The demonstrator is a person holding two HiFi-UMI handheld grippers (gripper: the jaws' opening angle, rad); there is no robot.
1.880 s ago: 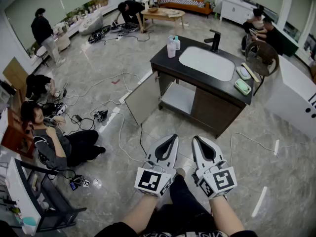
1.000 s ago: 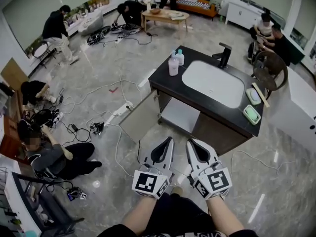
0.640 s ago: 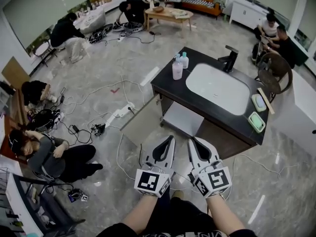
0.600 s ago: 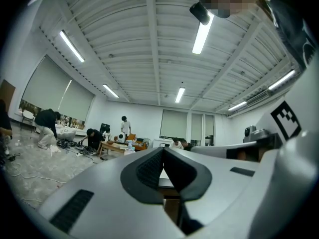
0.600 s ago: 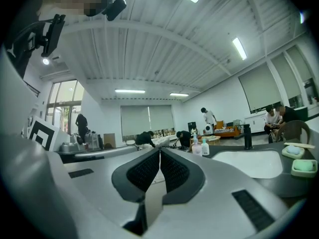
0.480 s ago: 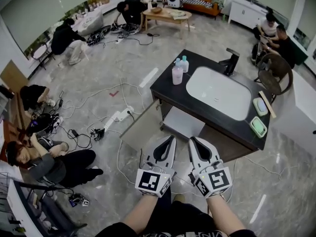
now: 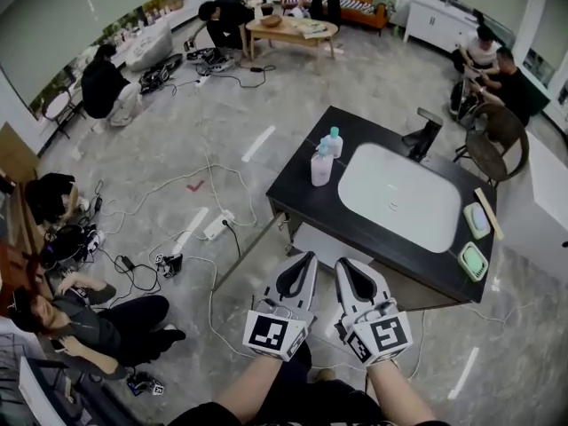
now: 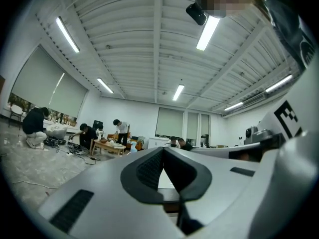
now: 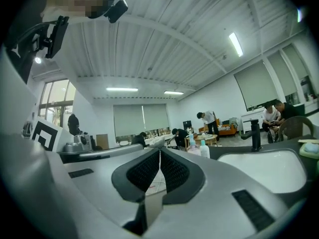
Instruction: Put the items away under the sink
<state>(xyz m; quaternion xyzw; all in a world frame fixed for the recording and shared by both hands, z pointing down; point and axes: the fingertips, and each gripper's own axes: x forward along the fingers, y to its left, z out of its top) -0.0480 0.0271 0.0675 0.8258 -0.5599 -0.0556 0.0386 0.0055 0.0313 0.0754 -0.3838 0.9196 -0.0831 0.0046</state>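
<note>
A sink cabinet with a black countertop [image 7: 297,193] and a white basin [image 7: 404,193] stands just ahead of me. On its left end are a pink bottle [image 7: 321,168] and a white bottle with a teal cap [image 7: 334,142]; both also show as the pink bottle [image 9: 191,146] and the white bottle [image 9: 204,149]. Two green soap trays [image 7: 474,261] lie at the right end. The cabinet door [image 7: 247,254] hangs open. My left gripper [image 7: 308,256] and right gripper [image 7: 340,262] are side by side before the cabinet, both shut and empty. The left gripper [image 8: 162,149] and right gripper [image 9: 159,150] show their tips meeting.
A black faucet [image 7: 424,131] rises behind the basin. Cables and a power strip [image 7: 216,226] lie on the floor at left, where several people sit or crouch. A brown chair [image 7: 497,145] and a white counter [image 7: 546,211] are at the right. A wooden table [image 7: 291,28] is far back.
The sink cabinet has drawn nearer and slid lower in the head view. Both grippers stay together in front of me, still shut.
</note>
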